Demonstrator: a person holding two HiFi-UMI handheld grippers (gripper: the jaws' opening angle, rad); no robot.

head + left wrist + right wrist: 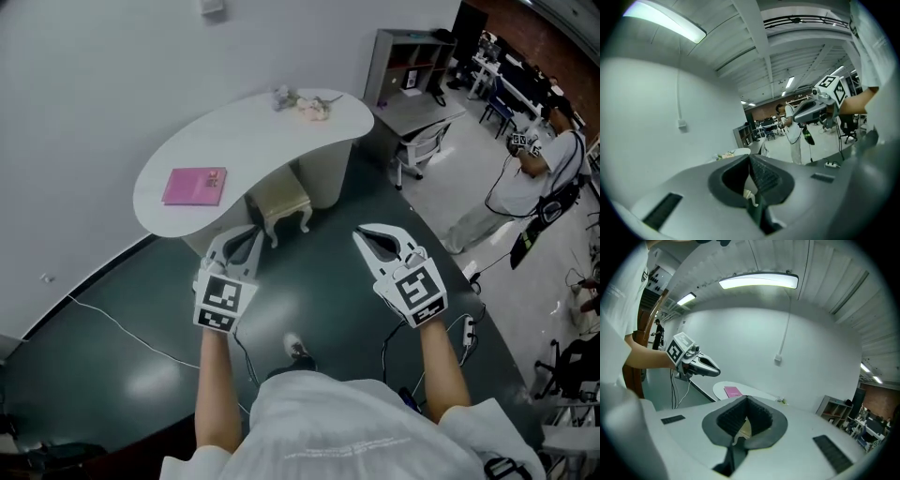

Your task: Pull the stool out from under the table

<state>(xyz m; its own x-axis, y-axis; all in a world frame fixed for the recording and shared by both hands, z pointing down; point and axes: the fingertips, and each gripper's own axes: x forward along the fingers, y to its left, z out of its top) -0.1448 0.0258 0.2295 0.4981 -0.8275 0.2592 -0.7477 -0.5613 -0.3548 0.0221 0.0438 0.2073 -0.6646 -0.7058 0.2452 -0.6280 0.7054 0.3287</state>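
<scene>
The stool (281, 202) stands tucked in at the inward curve of the white kidney-shaped table (234, 136). Its rear half lies beneath the tabletop's edge and its front pokes out over the dark green floor (122, 356). It is a small, cream-coloured piece with a squarish flat seat, a shaped apron below it, and slim curved legs that flare out at the feet. Two front legs show clearly. It sits just beside the table's pale pedestal base (323, 173).

On the tabletop a pink book (194, 186) lies near the stool's end, and a little bunch of flowers (305, 103) rests at the far end.

The person holds both tools out ahead of the body, short of the stool and touching nothing. The left gripper (246, 234) points toward the table edge near the stool, its jaws pressed together with nothing between them; its own view shows the ribbed pads meeting at the tip (750, 157). The right gripper (367, 234) hovers over open floor to the stool's right, also closed and empty, with its pads meeting (746, 399).

A white cable (122, 328) trails across the floor. Farther off to the right, another person in white (525, 183) stands near a grey shelf unit (412, 61).
</scene>
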